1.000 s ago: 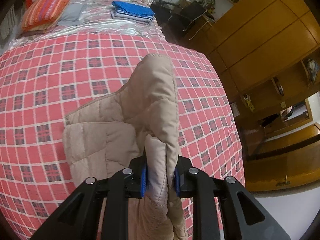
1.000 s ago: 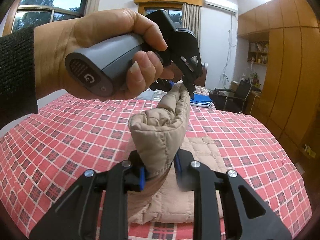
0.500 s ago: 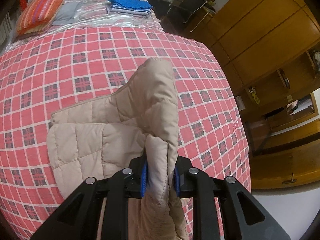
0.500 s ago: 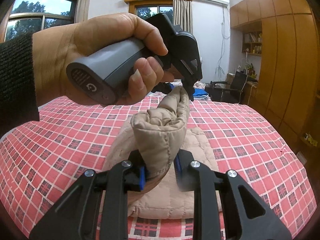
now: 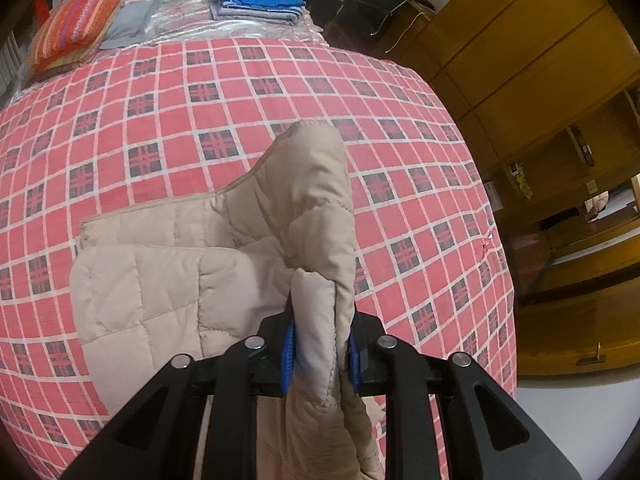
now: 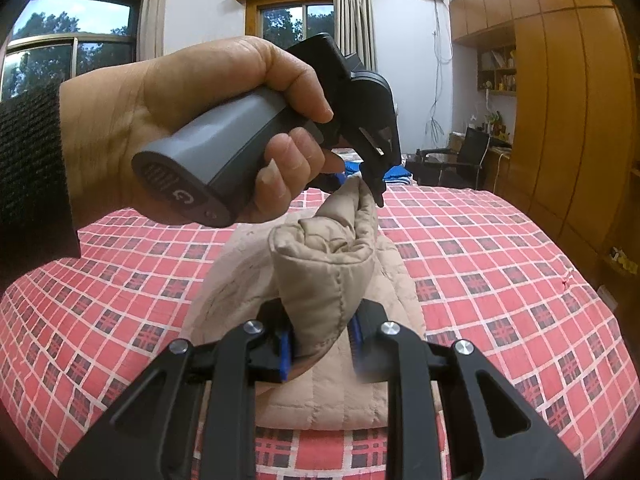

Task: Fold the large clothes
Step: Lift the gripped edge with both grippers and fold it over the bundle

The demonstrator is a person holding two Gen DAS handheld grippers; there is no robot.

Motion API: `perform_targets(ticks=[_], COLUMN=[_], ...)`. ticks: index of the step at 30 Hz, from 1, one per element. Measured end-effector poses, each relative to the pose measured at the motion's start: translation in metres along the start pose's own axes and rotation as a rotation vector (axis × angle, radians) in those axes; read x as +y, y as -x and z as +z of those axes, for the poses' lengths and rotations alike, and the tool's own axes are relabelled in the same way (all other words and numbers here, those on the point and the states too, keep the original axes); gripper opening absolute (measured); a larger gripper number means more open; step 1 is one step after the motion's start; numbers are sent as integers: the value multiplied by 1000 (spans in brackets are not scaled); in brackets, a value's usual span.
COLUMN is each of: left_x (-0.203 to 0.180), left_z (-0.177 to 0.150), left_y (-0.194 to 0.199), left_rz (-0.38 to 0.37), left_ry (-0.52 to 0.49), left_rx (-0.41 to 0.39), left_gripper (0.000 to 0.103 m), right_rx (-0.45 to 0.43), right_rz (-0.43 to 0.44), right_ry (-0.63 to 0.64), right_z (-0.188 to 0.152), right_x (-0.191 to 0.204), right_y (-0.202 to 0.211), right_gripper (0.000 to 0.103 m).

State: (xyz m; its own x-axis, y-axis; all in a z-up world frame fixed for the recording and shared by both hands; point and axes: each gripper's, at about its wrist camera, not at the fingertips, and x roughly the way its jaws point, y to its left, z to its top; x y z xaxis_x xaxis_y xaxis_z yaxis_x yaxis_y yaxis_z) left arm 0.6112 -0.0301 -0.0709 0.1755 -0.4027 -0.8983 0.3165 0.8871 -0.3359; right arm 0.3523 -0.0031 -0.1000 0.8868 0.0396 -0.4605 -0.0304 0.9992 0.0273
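A beige quilted jacket [image 5: 168, 280] lies partly folded on a bed with a red checked cover [image 5: 200, 92]. My left gripper [image 5: 322, 354] is shut on a raised fold of the jacket, which hangs up from the flat part. My right gripper [image 6: 320, 350] is shut on another bunch of the same jacket [image 6: 324, 280]. In the right wrist view a person's hand [image 6: 168, 120] holds the left gripper [image 6: 360, 178] just above and behind that fold, clamped on its far end. The rest of the jacket [image 6: 360, 396] rests flat on the bed cover [image 6: 500, 280].
A striped orange pillow [image 5: 76, 28] and a stack of folded blue and grey clothes [image 5: 256, 4] lie at the head of the bed. Wooden wardrobes [image 5: 532, 52] line the right side. A black chair [image 6: 468, 156] and windows [image 6: 296, 24] stand beyond the bed.
Both grippers have lifted a little and moved back over the bed with the jacket still pinched; more of the flat jacket shows below in both views.
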Motion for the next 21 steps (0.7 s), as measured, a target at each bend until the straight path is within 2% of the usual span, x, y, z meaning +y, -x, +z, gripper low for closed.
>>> perform_targets(ticks=[21], left_x=[-8], left_z=[-1], left_y=[-49], left_rz=[51], left_ry=[-15], left_rx=[15], left_gripper=[21], right_rx=[54], right_rz=[8], right_ry=[-41], right_z=[-25], right_x=[-32], right_y=[-21], right_gripper=[21])
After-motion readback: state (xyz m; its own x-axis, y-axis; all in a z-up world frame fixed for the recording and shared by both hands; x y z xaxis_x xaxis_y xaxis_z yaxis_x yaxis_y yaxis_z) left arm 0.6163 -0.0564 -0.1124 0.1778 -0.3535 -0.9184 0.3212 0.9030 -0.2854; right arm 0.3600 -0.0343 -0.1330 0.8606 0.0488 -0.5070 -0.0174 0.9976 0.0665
